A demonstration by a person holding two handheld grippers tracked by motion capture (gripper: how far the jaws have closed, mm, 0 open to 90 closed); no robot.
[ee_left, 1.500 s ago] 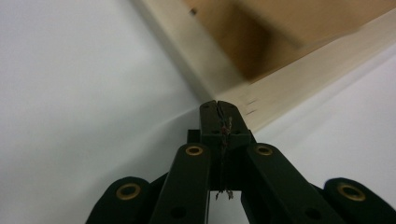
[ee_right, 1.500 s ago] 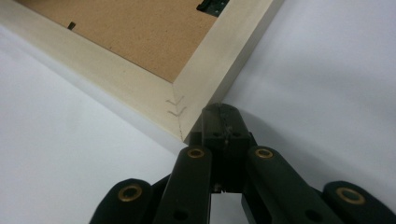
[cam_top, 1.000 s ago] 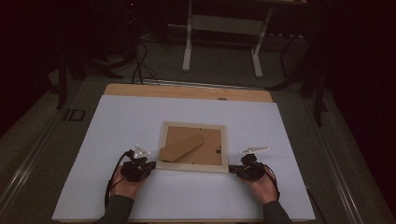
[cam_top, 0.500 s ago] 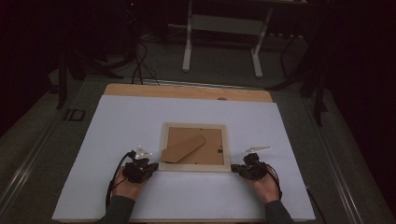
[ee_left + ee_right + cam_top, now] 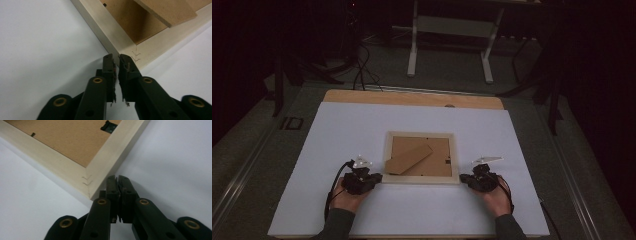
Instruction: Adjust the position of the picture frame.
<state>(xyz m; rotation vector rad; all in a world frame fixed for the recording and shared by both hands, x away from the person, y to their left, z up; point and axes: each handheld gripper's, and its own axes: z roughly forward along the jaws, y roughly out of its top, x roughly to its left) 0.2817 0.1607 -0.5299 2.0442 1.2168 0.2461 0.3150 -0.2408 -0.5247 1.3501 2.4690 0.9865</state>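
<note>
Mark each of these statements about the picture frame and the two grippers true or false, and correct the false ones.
1. The picture frame lies face down, its brown backing board up. True.
2. The left gripper holds the frame's corner between its jaws. False: a narrow gap with nothing in it; the tips sit just outside the corner.
3. The right gripper is shut, beside the frame's other near corner. True.
4. The stand flap lies off the frame on the white sheet. False: it rests on the backing board.
5. The frame hangs over the table edge. False: it lies mid-sheet.
</note>
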